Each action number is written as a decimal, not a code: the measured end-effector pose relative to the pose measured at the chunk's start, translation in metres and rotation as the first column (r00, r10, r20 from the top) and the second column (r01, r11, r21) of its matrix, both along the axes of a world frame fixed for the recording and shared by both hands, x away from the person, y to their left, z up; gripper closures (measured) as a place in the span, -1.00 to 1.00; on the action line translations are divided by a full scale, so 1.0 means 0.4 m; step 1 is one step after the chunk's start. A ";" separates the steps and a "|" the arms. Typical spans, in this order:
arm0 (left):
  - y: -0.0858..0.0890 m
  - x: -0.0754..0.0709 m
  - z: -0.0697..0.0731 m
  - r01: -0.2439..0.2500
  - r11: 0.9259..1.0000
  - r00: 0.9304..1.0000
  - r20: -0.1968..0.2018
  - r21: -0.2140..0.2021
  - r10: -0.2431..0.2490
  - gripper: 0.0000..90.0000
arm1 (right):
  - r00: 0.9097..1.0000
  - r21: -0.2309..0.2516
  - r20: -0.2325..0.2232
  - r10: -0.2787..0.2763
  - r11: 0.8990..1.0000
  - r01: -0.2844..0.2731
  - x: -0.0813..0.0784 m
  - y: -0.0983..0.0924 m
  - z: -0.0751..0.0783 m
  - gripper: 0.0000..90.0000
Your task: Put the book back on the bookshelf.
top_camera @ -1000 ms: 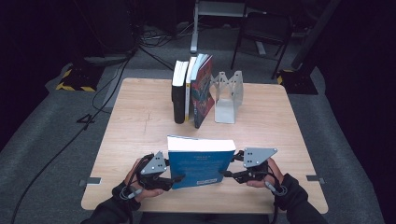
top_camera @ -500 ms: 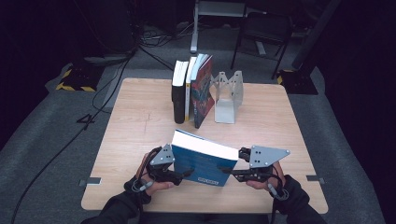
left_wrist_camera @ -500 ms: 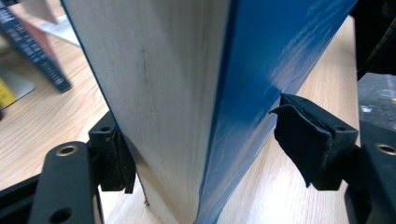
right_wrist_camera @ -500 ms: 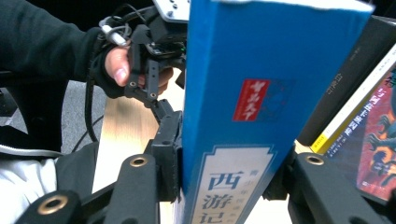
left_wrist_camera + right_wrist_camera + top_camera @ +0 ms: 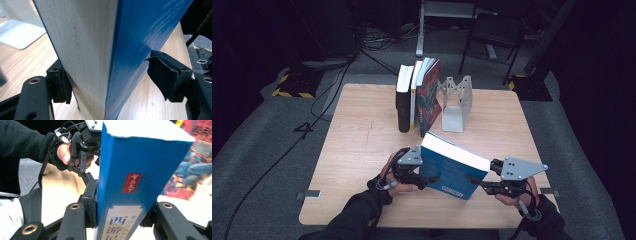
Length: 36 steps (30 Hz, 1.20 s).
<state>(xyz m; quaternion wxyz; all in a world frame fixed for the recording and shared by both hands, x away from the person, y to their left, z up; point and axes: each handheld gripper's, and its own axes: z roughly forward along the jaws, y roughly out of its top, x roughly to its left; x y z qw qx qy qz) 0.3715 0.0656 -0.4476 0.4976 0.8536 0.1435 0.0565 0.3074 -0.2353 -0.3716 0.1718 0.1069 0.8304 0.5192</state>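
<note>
A thick blue book [image 5: 452, 167] with a white page block hangs tilted over the table's near edge, between both grippers. My right gripper [image 5: 474, 182] is shut on its lower spine end; in the right gripper view both jaws [image 5: 122, 212] press the blue covers [image 5: 135, 170]. My left gripper [image 5: 427, 177] is at the book's left end, and its jaws have just been opening. In the left gripper view the book [image 5: 87, 50] stands corner-on between the jaws [image 5: 111, 80]. One pad [image 5: 61, 85] rests by the page edge and the other pad [image 5: 167, 75] stands slightly off the cover.
Three upright books [image 5: 417, 97] lean against a grey metal bookend [image 5: 455, 100] at the back middle of the wooden table [image 5: 357, 135]. A chair [image 5: 492, 35] and cables lie on the dark floor beyond.
The book has swung from facing me squarely to a slant, its left end now higher and farther back. My left hand has moved right with it, and my right hand has risen.
</note>
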 end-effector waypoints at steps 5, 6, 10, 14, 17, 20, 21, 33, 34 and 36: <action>-0.052 0.021 0.000 0.033 0.999 0.999 0.010 0.000 -0.033 -0.44 | 0.999 -0.007 -0.012 -0.047 0.999 0.047 -0.009 -0.044 0.006 0.30; -0.061 0.022 -0.001 0.033 0.999 0.999 0.011 -0.002 -0.033 -0.47 | 0.998 -0.015 -0.017 -0.064 0.998 0.064 -0.012 -0.054 0.009 0.29; -0.066 0.021 0.000 0.031 1.000 0.999 0.016 0.005 -0.031 -0.51 | 0.997 -0.037 -0.032 -0.075 0.997 0.073 -0.007 -0.060 0.021 0.26; -0.063 0.013 -0.001 0.018 1.000 1.000 0.020 0.005 -0.018 -0.51 | 0.997 -0.006 -0.067 -0.046 0.999 0.046 0.003 -0.055 0.057 0.20; -0.057 0.002 0.001 -0.003 0.999 1.000 0.031 0.033 0.002 -0.50 | 0.997 -0.024 -0.055 -0.050 0.999 0.049 0.006 -0.040 0.086 0.20; -0.036 -0.012 0.002 -0.039 0.995 0.998 0.053 0.087 0.035 -0.46 | 0.995 -0.042 -0.088 -0.037 0.999 0.034 0.014 -0.021 0.097 0.23; -0.022 -0.021 0.001 -0.053 0.994 0.997 0.056 0.098 0.047 -0.41 | 0.995 -0.047 -0.097 -0.030 0.999 0.025 0.015 -0.017 0.098 0.24; 0.198 -0.154 -0.056 -0.223 0.943 0.973 -0.002 0.246 0.231 -0.44 | 0.990 -0.088 -0.124 -0.071 0.994 0.060 0.017 0.006 0.096 0.20; 0.209 -0.160 -0.064 -0.233 0.939 0.970 -0.005 0.254 0.242 -0.45 | 0.989 -0.102 -0.124 -0.074 0.993 0.062 0.019 0.013 0.093 0.18; 0.218 -0.164 -0.070 -0.238 0.937 0.968 -0.017 0.255 0.251 -0.47 | 0.990 -0.108 -0.123 -0.072 0.992 0.059 0.022 0.019 0.093 0.19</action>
